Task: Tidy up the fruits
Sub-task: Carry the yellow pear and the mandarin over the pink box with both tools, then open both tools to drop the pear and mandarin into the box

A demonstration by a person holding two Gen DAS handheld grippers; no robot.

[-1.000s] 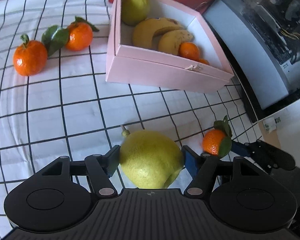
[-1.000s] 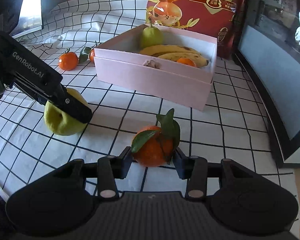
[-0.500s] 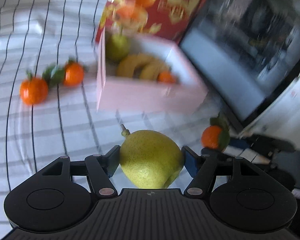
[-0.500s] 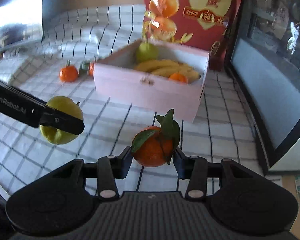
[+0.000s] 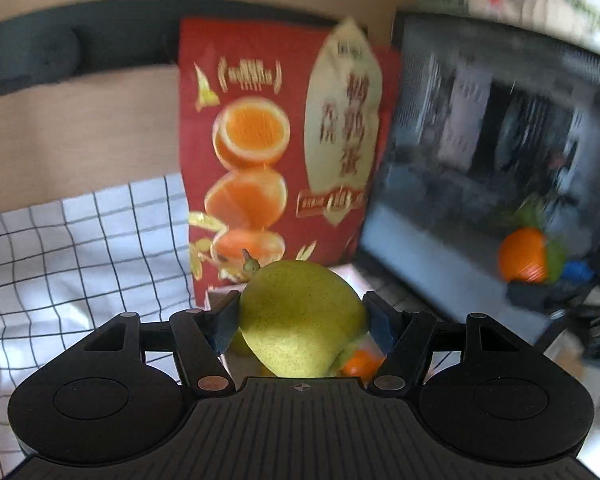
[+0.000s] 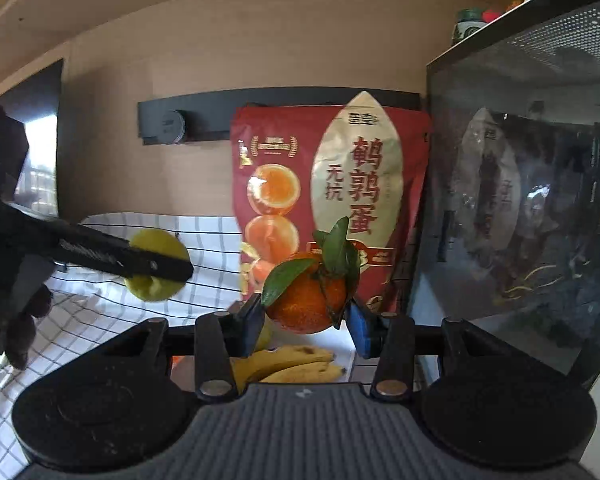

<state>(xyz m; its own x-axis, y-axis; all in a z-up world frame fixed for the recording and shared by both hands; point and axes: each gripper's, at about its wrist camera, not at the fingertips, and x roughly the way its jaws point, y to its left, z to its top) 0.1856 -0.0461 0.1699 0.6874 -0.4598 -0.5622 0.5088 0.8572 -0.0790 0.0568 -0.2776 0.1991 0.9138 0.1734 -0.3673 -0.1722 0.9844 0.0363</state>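
The left gripper (image 5: 302, 320) has its fingers closed on a yellow-green pear (image 5: 300, 320), which sits between the two pads with its stem pointing up and away from the camera. The right gripper (image 6: 304, 322) has its fingers closed on a leafy mandarin (image 6: 306, 304), its green leaves standing above the fruit. Both fruits are held in the air above the table (image 5: 80, 248), which is covered with a white cloth with a black grid. In the right wrist view, bananas (image 6: 288, 364) lie directly below the mandarin; the container holding them is mostly hidden by the gripper body. A red snack bag (image 6: 332, 200) stands upright behind both fruits against the wall. A dark glass-sided case (image 6: 520, 220) stands just beside the bag, on its right. The left wrist view is motion-blurred.
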